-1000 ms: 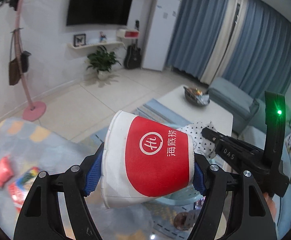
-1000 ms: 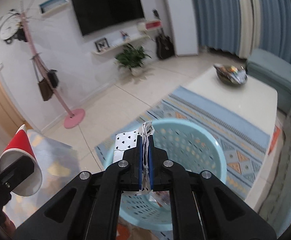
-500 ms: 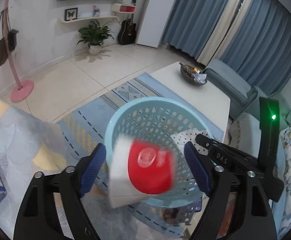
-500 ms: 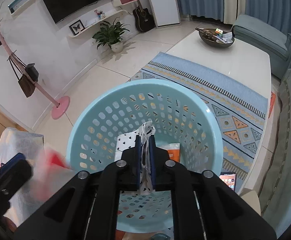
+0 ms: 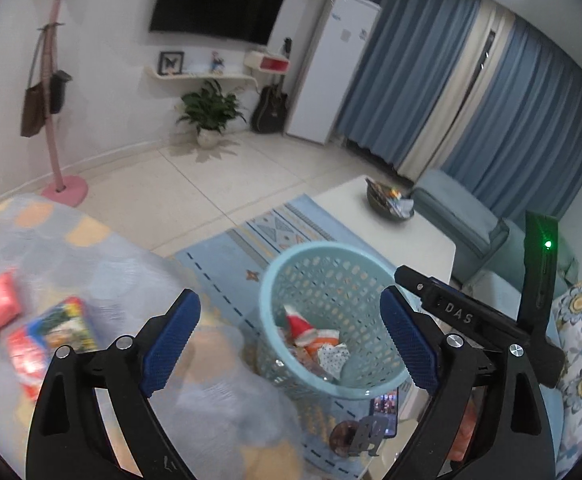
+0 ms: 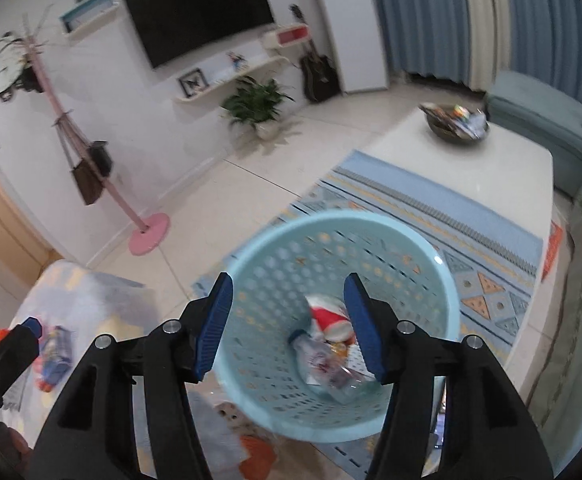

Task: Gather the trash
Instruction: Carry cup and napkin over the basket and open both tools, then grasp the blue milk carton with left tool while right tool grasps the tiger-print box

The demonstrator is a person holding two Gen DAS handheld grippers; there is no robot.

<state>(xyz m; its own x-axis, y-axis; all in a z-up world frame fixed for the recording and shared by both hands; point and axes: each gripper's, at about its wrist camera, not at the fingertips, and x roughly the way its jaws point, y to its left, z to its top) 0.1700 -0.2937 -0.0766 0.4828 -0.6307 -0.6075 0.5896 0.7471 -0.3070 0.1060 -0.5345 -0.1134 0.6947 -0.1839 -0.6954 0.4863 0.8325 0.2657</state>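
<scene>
While your left gripper (image 5: 291, 340) hangs above the near rim of the light blue basket (image 5: 269, 280), its jaws are opening wide and nothing lies between the blue pads (image 5: 171, 340). Your right gripper (image 6: 289, 324) points down into the same basket (image 6: 251, 248), its jaws also opening, and no object is pressed by either pad. The red and white paper cup (image 5: 299, 326) lies on its side at the bottom of the basket, touching an orange wrapper (image 5: 323, 338) and a white dotted paper scrap (image 5: 333, 356). In the right wrist view the cup (image 6: 329, 314) rests against a clear plastic bottle (image 6: 323, 364) at the basket floor. The basket stands on the patterned rug (image 5: 227, 248), just beside the near edge of the white table (image 6: 491, 168). Blurred snack packets (image 5: 47, 340) lie on the patterned cloth surface (image 5: 91, 248) at lower left, well apart from the basket.
</scene>
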